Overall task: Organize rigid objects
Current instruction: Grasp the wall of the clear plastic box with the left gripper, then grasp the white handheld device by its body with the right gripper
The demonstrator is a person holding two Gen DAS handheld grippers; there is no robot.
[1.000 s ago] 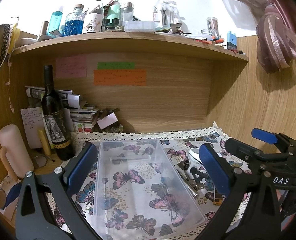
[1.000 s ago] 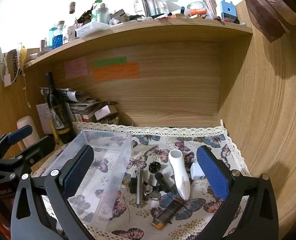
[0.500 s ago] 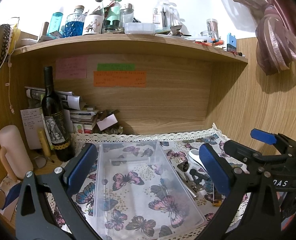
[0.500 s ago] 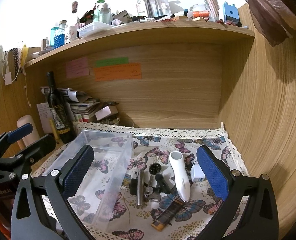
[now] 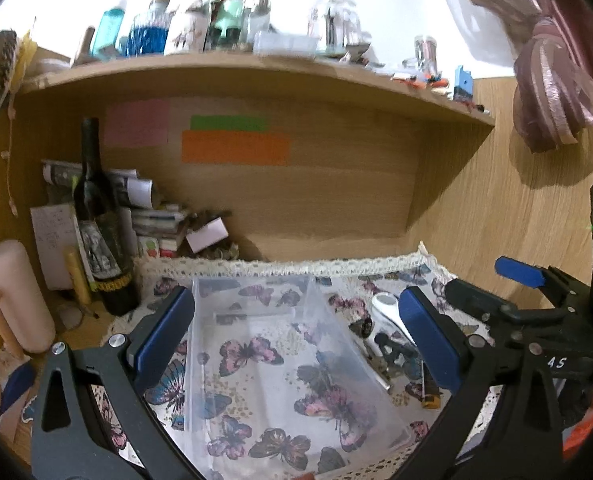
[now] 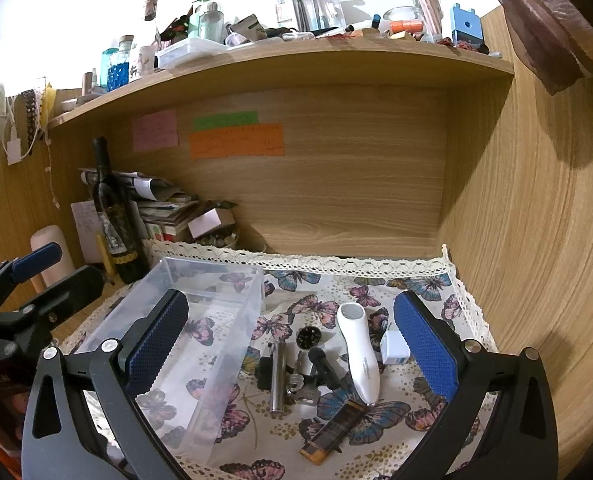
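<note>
A clear plastic box (image 5: 280,344) stands empty on the butterfly cloth, also in the right wrist view (image 6: 200,320). Right of it lies a pile of small things: a white handheld device (image 6: 358,352), a metal cylinder (image 6: 277,376), keys (image 6: 302,390), a black knob piece (image 6: 324,362), a small white cube (image 6: 394,348) and a black-and-orange lighter (image 6: 334,432). My left gripper (image 5: 296,336) is open and empty above the box. My right gripper (image 6: 292,340) is open and empty above the pile.
A dark wine bottle (image 6: 114,216), stacked papers (image 6: 168,212) and a pink cylinder (image 5: 16,296) stand at the back left. A cluttered shelf (image 6: 280,60) hangs overhead. Wooden walls close the back and right side (image 6: 536,240).
Both grippers have shifted only slightly; the left wrist view is now a little blurred. Nothing was picked up or moved.
</note>
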